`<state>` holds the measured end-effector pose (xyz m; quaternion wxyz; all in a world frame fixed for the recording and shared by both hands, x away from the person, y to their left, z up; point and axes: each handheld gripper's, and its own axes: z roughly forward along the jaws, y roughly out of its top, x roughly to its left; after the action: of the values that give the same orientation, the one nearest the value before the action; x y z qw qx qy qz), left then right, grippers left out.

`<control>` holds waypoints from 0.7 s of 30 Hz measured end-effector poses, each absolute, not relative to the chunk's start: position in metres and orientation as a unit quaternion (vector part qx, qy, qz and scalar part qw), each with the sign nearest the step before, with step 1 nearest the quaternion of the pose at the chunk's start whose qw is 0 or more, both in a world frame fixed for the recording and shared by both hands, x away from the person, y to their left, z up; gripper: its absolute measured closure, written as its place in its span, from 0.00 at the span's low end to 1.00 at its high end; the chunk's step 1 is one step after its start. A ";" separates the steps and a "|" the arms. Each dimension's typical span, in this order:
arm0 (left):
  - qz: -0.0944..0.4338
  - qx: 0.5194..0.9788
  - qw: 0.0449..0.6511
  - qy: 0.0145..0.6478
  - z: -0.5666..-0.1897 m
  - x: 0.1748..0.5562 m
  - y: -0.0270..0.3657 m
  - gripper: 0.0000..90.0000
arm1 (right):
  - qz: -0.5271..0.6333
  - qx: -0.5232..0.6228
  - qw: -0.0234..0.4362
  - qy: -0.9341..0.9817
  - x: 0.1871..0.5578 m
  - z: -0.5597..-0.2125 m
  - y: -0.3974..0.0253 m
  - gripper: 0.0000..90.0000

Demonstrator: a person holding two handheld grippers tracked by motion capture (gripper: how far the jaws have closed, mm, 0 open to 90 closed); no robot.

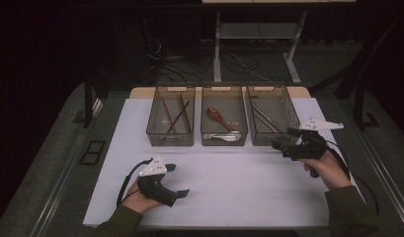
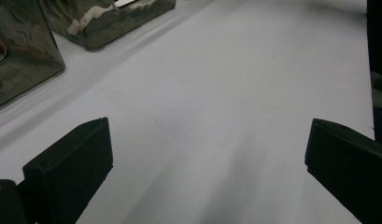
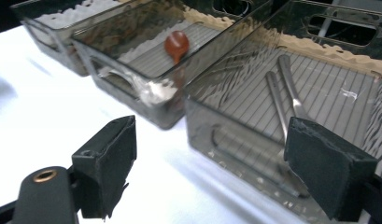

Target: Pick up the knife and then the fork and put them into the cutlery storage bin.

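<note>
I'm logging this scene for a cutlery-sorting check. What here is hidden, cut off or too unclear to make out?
- High view: the metal pieces in the right bin are too small and dim to tell forks from knives.
- Right gripper view: the right hand-held gripper has one jaw covering the near ends of those pieces; the left bin is cut by the frame edge.
- Left gripper view, over the left hand-held gripper: the bins' smoky walls blur their contents.

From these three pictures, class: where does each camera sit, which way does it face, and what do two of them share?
High view: above the person's side, facing forward and down on the white table; both forearms show.
Left gripper view: on the left gripper, low over bare table; open jaws.
Right gripper view: on the right gripper, facing the bins; open jaws.
Shared: red spoon.
</note>
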<state>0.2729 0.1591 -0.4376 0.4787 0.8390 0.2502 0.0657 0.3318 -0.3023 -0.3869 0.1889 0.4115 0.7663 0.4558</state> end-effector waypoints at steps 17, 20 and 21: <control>0.077 0.835 0.482 0.256 -0.433 0.268 0.165 0.00 | 0.459 0.387 0.188 0.777 0.280 -0.417 -0.293 0.19; 0.076 0.835 0.480 0.256 -0.434 0.268 0.164 0.00 | 0.452 0.381 0.185 0.785 0.274 -0.422 -0.289 0.19; 0.076 0.835 0.480 0.256 -0.434 0.268 0.164 0.00 | 0.448 0.378 0.186 0.788 0.273 -0.423 -0.287 0.19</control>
<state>0.2681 0.1642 -0.4337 0.4803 0.8354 0.2563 0.0763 0.2726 -0.2866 -0.4234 0.1864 0.3779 0.7883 0.4484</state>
